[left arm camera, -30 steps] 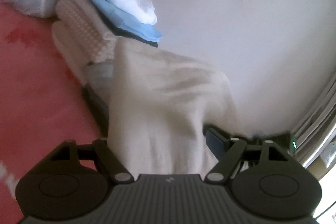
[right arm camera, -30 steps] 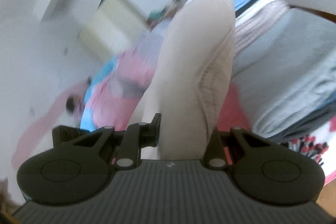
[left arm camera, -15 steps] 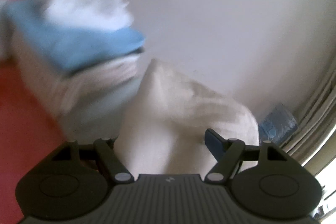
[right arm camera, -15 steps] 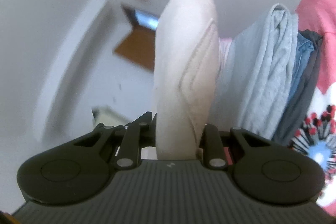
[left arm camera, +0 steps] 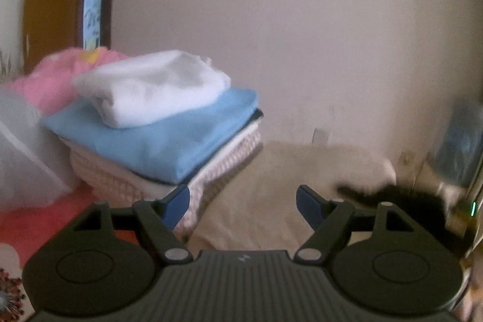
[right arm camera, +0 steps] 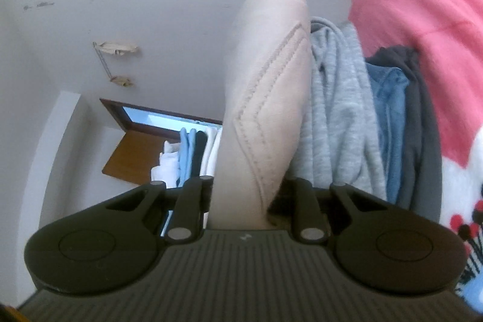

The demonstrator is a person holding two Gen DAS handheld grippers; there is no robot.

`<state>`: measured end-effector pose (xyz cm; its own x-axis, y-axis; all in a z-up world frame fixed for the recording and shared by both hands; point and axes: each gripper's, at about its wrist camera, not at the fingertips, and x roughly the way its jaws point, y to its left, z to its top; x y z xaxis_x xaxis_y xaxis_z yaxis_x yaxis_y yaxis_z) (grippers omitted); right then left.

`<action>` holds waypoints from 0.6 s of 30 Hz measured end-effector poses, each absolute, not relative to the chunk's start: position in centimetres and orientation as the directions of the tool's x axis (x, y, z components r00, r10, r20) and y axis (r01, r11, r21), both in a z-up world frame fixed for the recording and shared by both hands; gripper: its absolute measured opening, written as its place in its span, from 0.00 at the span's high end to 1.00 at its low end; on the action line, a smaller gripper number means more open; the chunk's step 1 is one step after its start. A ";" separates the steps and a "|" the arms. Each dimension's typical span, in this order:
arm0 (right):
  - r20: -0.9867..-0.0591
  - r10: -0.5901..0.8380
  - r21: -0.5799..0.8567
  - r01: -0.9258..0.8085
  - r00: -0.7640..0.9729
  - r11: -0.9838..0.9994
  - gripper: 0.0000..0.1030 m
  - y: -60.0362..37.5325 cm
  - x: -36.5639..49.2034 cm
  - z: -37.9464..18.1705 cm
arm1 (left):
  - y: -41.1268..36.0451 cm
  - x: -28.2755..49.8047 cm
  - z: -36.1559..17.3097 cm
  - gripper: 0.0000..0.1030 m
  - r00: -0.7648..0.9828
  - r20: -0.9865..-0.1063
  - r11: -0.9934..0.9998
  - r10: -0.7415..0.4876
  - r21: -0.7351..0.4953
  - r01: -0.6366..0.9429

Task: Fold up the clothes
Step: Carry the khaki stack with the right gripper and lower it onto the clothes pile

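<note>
A folded cream garment sticks out between the fingers of my right gripper, which is shut on it. This view is rolled on its side, and the garment hangs close beside a grey folded piece. In the left wrist view the same cream garment lies ahead on the bed. My left gripper stands wide over its near end and its jaws are opening. Both blue pads are bare and apart from the cloth. The right gripper shows as a dark blur at the garment's far right.
A stack of folded clothes sits left of the cream garment: white top, blue, cream knit. Pink cloth lies behind it on the red bedspread. Beside the grey piece are blue and dark grey clothes.
My left gripper let go of the cream garment, spread its jaws and rolled upright. The right gripper rolled and sank with the garment, ending beside the grey pile.
</note>
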<state>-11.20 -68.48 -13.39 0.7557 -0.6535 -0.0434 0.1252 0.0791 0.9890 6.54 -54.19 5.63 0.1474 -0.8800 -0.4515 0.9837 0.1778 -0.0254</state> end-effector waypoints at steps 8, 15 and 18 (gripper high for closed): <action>-0.032 -0.540 0.987 0.112 0.841 0.117 0.80 -73.0 -10.0 -12.3 | -54.7 3.7 4.2 0.25 0.114 -0.441 0.136 -0.890 -0.018 0.990; -0.055 -0.573 0.990 0.117 0.818 0.072 0.79 -71.2 -9.8 -12.0 | -54.6 4.8 3.6 0.30 0.147 -0.478 0.220 -0.866 -0.102 0.970; -0.063 -0.584 0.984 0.148 0.809 0.099 0.76 -69.7 -10.5 -12.1 | -54.6 5.2 3.7 0.30 0.159 -0.496 0.245 -0.854 -0.112 0.963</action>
<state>-10.49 -69.74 -12.14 0.8091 -0.5843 -0.0629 0.1478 0.0986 0.9841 5.16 -54.60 3.65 0.1594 -0.8536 -0.4960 0.9630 0.2451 -0.1123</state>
